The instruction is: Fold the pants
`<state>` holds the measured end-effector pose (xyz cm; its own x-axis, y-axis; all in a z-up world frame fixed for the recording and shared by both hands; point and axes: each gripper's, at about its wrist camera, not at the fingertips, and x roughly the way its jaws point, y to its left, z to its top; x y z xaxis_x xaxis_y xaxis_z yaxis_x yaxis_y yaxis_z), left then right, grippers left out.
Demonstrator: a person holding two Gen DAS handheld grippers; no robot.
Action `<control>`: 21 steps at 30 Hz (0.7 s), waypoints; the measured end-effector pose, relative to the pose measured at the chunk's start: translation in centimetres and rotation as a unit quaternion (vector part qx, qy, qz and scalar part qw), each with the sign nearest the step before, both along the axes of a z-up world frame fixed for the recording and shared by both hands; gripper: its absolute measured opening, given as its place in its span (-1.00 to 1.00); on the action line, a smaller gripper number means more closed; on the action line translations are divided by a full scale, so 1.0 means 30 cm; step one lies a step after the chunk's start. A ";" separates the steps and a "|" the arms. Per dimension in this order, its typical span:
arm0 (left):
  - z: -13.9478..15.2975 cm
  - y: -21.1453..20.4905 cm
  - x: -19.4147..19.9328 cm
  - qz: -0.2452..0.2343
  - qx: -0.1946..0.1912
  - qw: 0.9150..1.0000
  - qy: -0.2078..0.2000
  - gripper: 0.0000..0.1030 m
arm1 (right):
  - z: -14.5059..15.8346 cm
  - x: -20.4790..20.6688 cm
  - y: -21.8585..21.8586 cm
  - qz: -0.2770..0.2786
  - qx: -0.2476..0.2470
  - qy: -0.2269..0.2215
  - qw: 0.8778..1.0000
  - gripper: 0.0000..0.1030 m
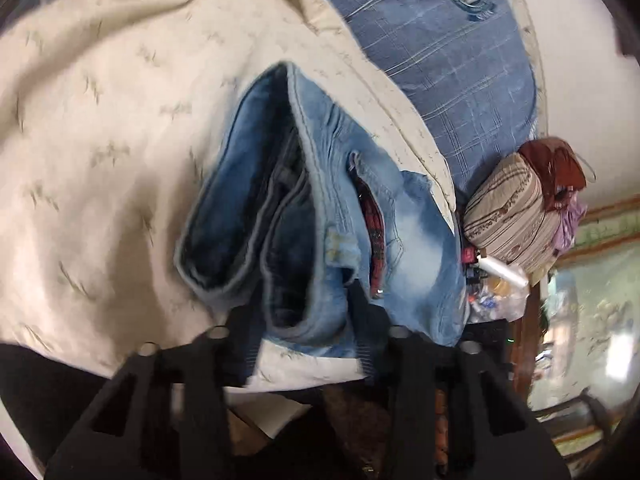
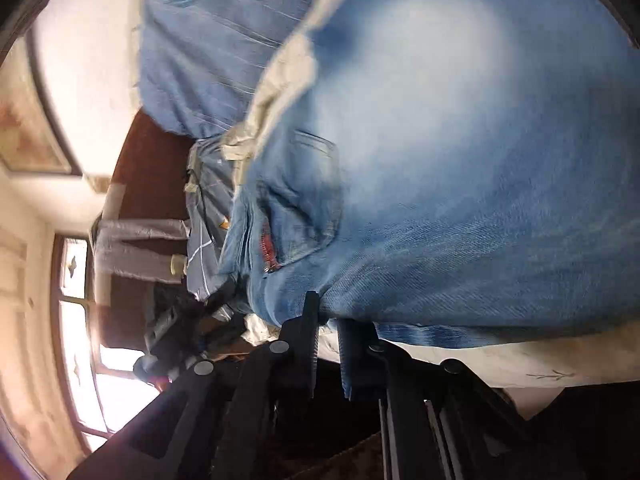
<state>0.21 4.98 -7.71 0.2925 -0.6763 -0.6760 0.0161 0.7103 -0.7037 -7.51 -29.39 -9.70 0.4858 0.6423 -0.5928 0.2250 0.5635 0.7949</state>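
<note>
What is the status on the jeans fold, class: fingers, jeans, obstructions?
Left gripper clamped on the jeans' hem end. Right gripper pinching their near edge. Jeans bunched on the cream bedcover. Nothing in the way.

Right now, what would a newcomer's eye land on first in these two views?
The faded blue jeans bunched on the cream bedspread, filling the centre of both views. The left gripper straddles their hem edge, and the right gripper is nearly shut against the denim. Behind lies a blue checked pillow.
</note>
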 end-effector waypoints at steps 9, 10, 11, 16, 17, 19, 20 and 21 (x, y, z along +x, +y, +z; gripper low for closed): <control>-0.107 -0.030 0.001 -0.072 0.047 0.995 0.050 -0.44 | -0.134 -0.034 0.022 -0.031 -0.017 0.080 0.996 -0.74; -0.080 -0.022 -0.008 -0.083 0.046 0.995 0.038 -0.39 | -0.110 -0.051 0.010 -0.044 -0.018 0.068 0.997 -0.67; -0.054 -0.018 -0.016 -0.096 0.046 0.994 0.022 -0.37 | -0.086 -0.078 -0.010 -0.060 -0.018 0.057 0.996 -0.61; 0.126 -0.052 -0.102 -0.179 0.052 0.978 -0.092 0.04 | -0.002 -0.282 -0.267 -0.208 -0.039 0.021 0.977 -0.34; 0.155 -0.064 -0.110 -0.184 0.058 0.975 -0.110 0.17 | 0.017 -0.358 -0.359 -0.260 -0.053 0.020 0.964 -0.32; 0.225 -0.120 -0.128 -0.195 0.067 0.966 -0.155 0.20 | 0.040 -0.477 -0.490 -0.337 -0.081 0.019 0.938 -0.21; 0.253 -0.156 -0.130 -0.201 0.068 0.962 -0.170 0.28 | 0.051 -0.537 -0.556 -0.375 -0.086 0.014 0.923 -0.17; 0.279 -0.201 -0.122 -0.206 0.071 0.959 -0.183 0.34 | 0.054 -0.578 -0.604 -0.400 -0.084 0.009 0.913 -0.09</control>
